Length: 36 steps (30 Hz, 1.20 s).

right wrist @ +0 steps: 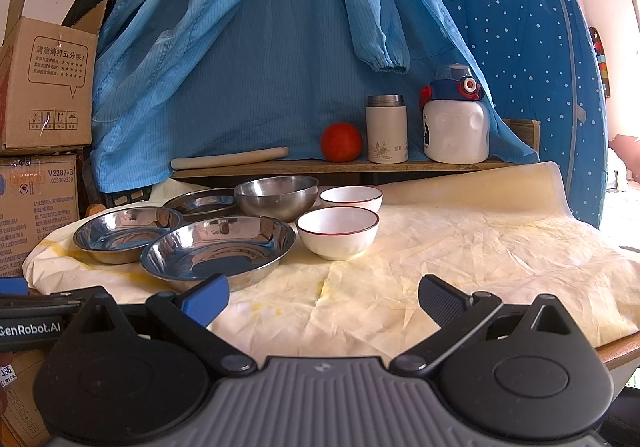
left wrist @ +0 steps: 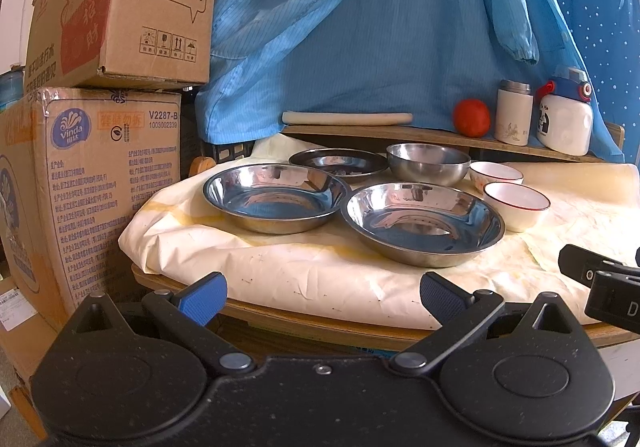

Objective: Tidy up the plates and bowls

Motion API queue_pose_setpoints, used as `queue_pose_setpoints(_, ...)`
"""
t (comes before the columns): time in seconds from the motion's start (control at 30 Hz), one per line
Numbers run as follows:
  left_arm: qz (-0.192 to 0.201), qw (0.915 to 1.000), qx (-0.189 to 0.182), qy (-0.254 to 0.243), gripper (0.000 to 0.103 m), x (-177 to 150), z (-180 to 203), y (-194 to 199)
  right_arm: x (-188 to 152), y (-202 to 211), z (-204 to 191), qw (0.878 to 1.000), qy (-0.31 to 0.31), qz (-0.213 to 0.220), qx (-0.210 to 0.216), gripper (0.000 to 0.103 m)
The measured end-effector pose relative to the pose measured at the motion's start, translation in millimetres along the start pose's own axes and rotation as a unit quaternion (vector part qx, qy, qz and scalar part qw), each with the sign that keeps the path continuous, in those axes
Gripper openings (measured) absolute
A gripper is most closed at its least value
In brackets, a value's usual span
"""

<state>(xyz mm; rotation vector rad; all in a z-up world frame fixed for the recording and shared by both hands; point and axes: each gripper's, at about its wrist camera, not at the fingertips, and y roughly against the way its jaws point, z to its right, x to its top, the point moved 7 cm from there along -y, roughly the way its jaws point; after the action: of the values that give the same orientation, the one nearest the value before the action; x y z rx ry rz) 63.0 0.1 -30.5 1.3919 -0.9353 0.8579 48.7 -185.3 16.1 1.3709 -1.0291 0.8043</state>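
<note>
Left hand-held gripper (left wrist: 323,297) spread wide – steel plates (left wrist: 424,223) just ahead, untouched.

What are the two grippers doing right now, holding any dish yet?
Left gripper: open, holding nothing, short of the steel plates.
Right gripper: open, holding nothing, over the bare cloth.

The lower carton (left wrist: 92,183) reads "vinda" and "V2287-B"; the left tool (right wrist: 24,321) reads "GenRobot.AI".
</note>
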Motion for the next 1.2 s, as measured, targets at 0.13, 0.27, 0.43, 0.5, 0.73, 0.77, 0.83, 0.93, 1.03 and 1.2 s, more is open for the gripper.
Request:
queue_pose_setpoints(0.13, 0.000, 1.0000, 0.000, 0.000, 0.102, 0.0, -0.1, 0.0, 0.0, 0.0, -0.1, 1.000, 0.000, 0.000, 0.000, 0.103)
queue_pose_setpoints(0.27, -0.002, 1.0000, 0.001, 0.001, 0.102, -0.6, -0.9, -0.2, -0.2, 0.0, -0.1, 1.000, 0.000, 0.000, 0.000, 0.103)
queue_pose_setpoints(0.43, -0.003, 1.0000, 0.002, 0.001, 0.102, -0.1, -0.8, -0.3, -0.4, -0.1, 0.0, 1.000, 0.000, 0.000, 0.000, 0.103)
queue_pose_setpoints(0.5, -0.004, 1.0000, 0.002, 0.002, 0.102, 0.1, -0.9, -0.4, -0.3, -0.1, 0.0, 1.000, 0.000, 0.000, 0.000, 0.103)
queue_pose_setpoints(0.73, -0.004, 1.0000, 0.003, 0.001, 0.102, 0.2, -0.9, -0.3, 0.0, -0.3, 0.1, 1.000, 0.001, 0.000, 0.000, 0.103)
queue_pose_setpoints(0.77, -0.004, 1.0000, 0.003, 0.001, 0.102, 0.4, -0.8, -0.4, 0.0, -0.3, 0.1, 1.000, 0.000, 0.000, 0.000, 0.103)
queue_pose_setpoints(0.83, -0.005, 1.0000, 0.002, 0.001, 0.102, 0.4, -0.2, -0.3, 0.0, -0.4, -0.1, 1.000, 0.000, 0.000, 0.000, 0.103)
queue_pose_setpoints(0.93, -0.005, 1.0000, 0.001, -0.001, 0.102, 0.7, 0.2, -0.8, 0.0, -0.9, -0.2, 1.000, 0.001, 0.000, 0.000, 0.103)
queue_pose_setpoints(1.03, -0.008, 1.0000, 0.000, -0.002, 0.102, 1.0, 0.4, -2.2, 0.0, -1.4, -0.4, 1.000, 0.001, -0.001, 0.000, 0.103)
queue_pose_setpoints(1.2, -0.006, 0.9999, 0.012, 0.004, 0.102, 7.9, -7.1, -8.3, 4.3, -7.6, -0.2, 1.000, 0.003, -0.003, 0.001, 0.103)
